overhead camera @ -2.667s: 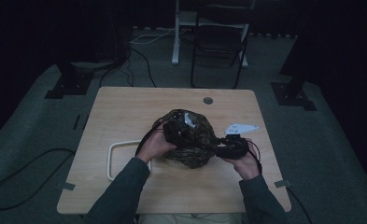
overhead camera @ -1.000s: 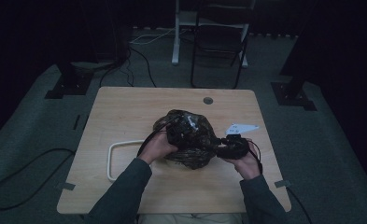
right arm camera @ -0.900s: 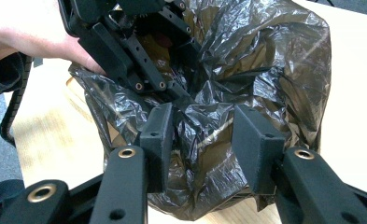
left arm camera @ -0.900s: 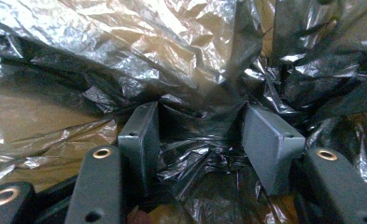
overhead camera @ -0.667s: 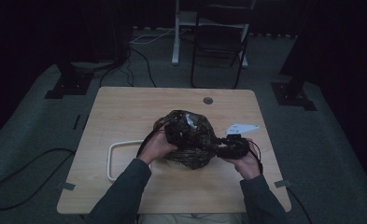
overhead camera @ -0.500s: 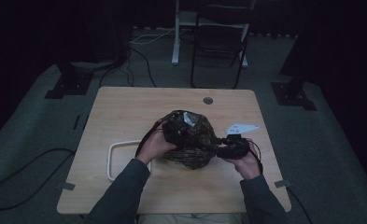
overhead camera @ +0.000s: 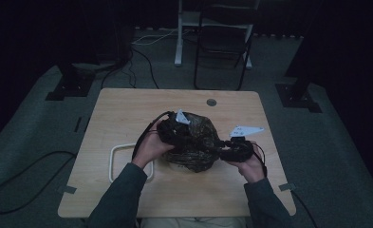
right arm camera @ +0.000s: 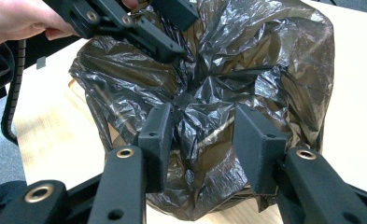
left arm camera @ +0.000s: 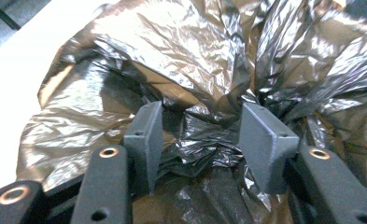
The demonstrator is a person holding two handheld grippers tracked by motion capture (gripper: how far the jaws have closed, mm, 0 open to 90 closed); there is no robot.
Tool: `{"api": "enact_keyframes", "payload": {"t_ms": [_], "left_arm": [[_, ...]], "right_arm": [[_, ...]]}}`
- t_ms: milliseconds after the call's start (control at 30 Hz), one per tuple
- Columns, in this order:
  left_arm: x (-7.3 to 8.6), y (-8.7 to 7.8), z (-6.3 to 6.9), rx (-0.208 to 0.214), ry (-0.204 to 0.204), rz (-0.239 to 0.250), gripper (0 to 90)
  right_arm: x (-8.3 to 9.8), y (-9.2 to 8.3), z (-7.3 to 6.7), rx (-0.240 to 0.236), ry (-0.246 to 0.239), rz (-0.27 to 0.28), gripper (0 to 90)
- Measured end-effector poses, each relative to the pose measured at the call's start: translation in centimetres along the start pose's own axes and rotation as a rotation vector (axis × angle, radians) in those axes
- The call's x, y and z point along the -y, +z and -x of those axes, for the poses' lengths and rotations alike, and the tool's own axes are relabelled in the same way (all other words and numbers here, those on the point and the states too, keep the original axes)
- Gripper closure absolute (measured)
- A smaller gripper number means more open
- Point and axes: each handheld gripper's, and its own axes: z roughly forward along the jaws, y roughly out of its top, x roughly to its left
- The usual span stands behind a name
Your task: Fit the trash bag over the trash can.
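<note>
The worktop (overhead camera: 127, 118) is a pale wooden slab with rounded corners, and a small round grommet (overhead camera: 211, 102) sits near its far edge at about twelve o'clock.

A crumpled dark plastic bag (overhead camera: 198, 142) lies a little toward three o'clock of the worktop's middle, puffed up over something inside that cannot be made out. In the left gripper view its film (left arm camera: 181, 56) is glossy brown-black and heavily creased; in the right gripper view the folds of the bag (right arm camera: 265, 60) gather toward a knot-like pucker near the middle.

A white loop (overhead camera: 115, 161), lying flat on the worktop, sits just beside the bag at about eight o'clock of it, partly under the person's left forearm.

The left gripper (overhead camera: 172, 128) is on the bag's top at roughly ten o'clock. In its own view the left gripper (left arm camera: 197, 137) has its jaws spread wide with bunched film between them; they have just been closing a little, yet a gap shows at each pad, so the film lies loose.

The right gripper (overhead camera: 227, 151) is at the bag's four o'clock side, low against it. In its own view the right gripper (right arm camera: 202, 135) has a ridge of film standing between the half-closed jaws; whether the pads press on it I cannot tell.
</note>
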Motion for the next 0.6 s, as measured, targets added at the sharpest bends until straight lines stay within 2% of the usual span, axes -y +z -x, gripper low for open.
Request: {"api": "enact_keyframes", "payload": {"t_ms": [167,267,433,600], "left_arm": [[0.6,-1.5,-0.2,-0.007,-0.017,0.056,51.4],[0.8,-1.8,-0.3,-0.007,-0.025,0.067,51.9],[1.7,-3.1,-1.1,-0.012,-0.075,0.104,56.0],[2.5,-4.1,-1.6,-0.037,-0.102,0.120,54.7]], "right_arm": [[0.0,0.0,0.0,0.000,0.001,0.000,57.4],[0.0,0.0,0.0,0.000,0.001,0.000,57.3],[0.0,0.0,0.1,-0.003,0.003,0.001,57.1],[0.0,0.0,0.1,-0.006,0.006,0.001,56.6]]}}
